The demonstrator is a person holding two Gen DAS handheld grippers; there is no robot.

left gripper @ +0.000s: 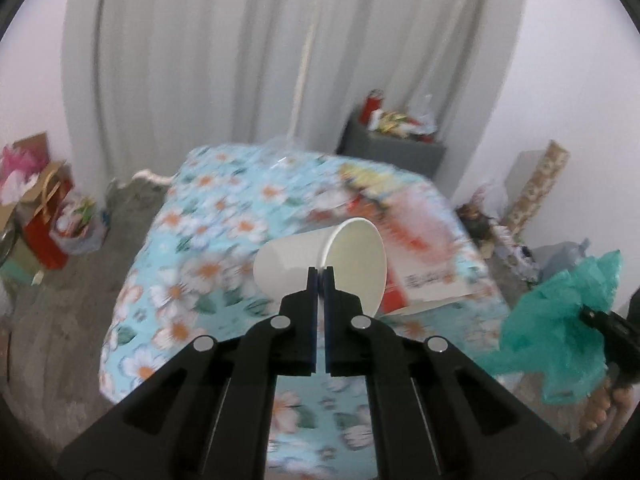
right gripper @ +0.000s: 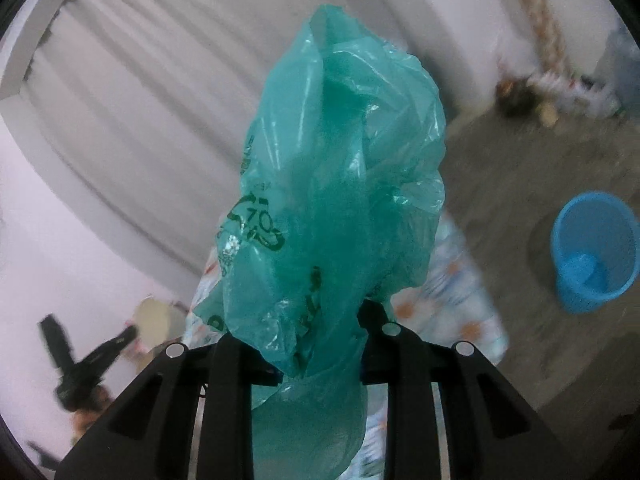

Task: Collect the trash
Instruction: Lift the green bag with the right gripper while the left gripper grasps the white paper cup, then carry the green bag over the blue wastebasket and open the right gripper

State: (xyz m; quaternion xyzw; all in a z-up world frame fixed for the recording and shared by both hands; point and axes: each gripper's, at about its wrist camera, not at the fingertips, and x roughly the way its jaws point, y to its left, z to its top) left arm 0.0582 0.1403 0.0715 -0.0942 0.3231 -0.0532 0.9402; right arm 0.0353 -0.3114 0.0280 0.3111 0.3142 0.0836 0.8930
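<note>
My left gripper is shut on the rim of a white paper cup and holds it on its side above the floral-cloth table. My right gripper is shut on a crumpled green plastic bag, which hides its fingertips; the bag also shows at the right edge of the left wrist view. A blue mesh waste basket stands on the floor at the right of the right wrist view. The left gripper shows small and blurred at the lower left of that view.
A red and white printed paper lies on the table behind the cup. A grey cabinet with clutter stands by the curtain. Gift bags sit on the floor at left, more clutter at right.
</note>
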